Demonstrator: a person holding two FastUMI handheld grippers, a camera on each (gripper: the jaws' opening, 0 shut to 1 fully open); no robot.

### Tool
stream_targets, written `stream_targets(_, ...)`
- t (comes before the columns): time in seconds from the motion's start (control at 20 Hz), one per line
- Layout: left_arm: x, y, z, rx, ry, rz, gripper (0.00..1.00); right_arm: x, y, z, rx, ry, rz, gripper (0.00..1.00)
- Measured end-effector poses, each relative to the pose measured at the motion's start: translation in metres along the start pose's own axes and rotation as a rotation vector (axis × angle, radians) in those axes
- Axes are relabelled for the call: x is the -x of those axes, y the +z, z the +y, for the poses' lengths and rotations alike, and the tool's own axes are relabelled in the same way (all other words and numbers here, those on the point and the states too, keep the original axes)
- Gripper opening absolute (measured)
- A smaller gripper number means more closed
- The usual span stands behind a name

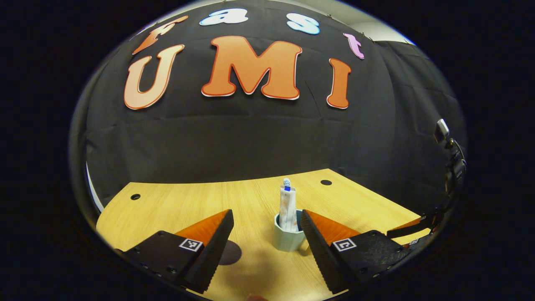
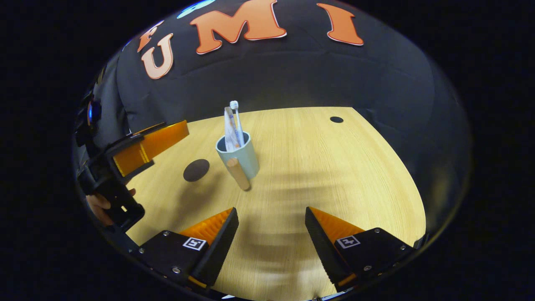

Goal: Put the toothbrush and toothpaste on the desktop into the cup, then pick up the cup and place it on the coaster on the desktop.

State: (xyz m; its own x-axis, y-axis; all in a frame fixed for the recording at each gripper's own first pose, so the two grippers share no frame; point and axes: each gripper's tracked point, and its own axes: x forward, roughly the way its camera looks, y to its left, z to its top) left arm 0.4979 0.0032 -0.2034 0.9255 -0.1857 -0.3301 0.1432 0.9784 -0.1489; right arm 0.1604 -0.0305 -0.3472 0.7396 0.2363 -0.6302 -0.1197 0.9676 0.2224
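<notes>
left gripper view: cup point(image 1: 287, 239) stands between the spread fingers of the left hand-held gripper point(image 1: 266, 225)

Left claw point(image 1: 266, 228) and right claw point(image 2: 271, 228) both spread wide, holding nothing.

A pale blue-grey cup point(image 2: 238, 156) with a wooden handle stands upright on my desktop point(image 2: 334, 167), holding the toothbrush point(image 2: 236, 119) and the white toothpaste point(image 2: 229, 129) tube, both upright and rising above its rim. The toothbrush's white bristle head points up beside the tube's flat end. The coaster point(image 2: 196, 170), a dark round disc, lies flat on the wood near the cup, apart from it and bare, on the side away from the handle.
</notes>
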Motion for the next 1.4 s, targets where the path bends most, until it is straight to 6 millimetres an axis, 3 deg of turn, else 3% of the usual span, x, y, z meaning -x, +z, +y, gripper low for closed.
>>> stream_targets(0.5, 0.065, 0.044, 0.062, 0.013, 0.078, 0.017, 0.97, -0.041, 0.039, 0.051, 0.065, 0.065, 0.025, 0.95)
stream_targets(0.7, 0.087, 0.06, 0.078, 0.009, 0.099, 0.003, 0.97, -0.066, 0.049, 0.06, 0.086, 0.048, 0.065, 0.92)
stream_targets(0.9, 0.101, 0.088, 0.098, 0.006, 0.123, -0.036, 0.96, -0.086, 0.054, 0.063, 0.082, 0.033, 0.109, 0.86)
stream_targets(1.1, 0.109, 0.1, 0.104, -0.06, 0.139, -0.053, 0.96, -0.105, 0.043, 0.053, 0.123, -0.02, 0.21, 0.75)
stream_targets(1.2, 0.109, 0.1, 0.101, -0.066, 0.138, -0.054, 0.96, -0.106, 0.038, 0.052, 0.102, -0.023, 0.257, 0.66)
stream_targets(1.25, 0.109, 0.099, 0.101, -0.068, 0.14, -0.05, 0.96, -0.105, 0.037, 0.052, 0.097, -0.022, 0.274, 0.54)
stream_targets(1.3, 0.11, 0.098, 0.102, -0.067, 0.141, -0.047, 0.96, -0.106, 0.033, 0.054, 0.094, -0.019, 0.292, 0.52)
stream_targets(1.4, 0.11, 0.097, 0.102, -0.063, 0.141, -0.039, 0.96, -0.108, 0.031, 0.053, 0.103, -0.034, 0.313, 0.29)
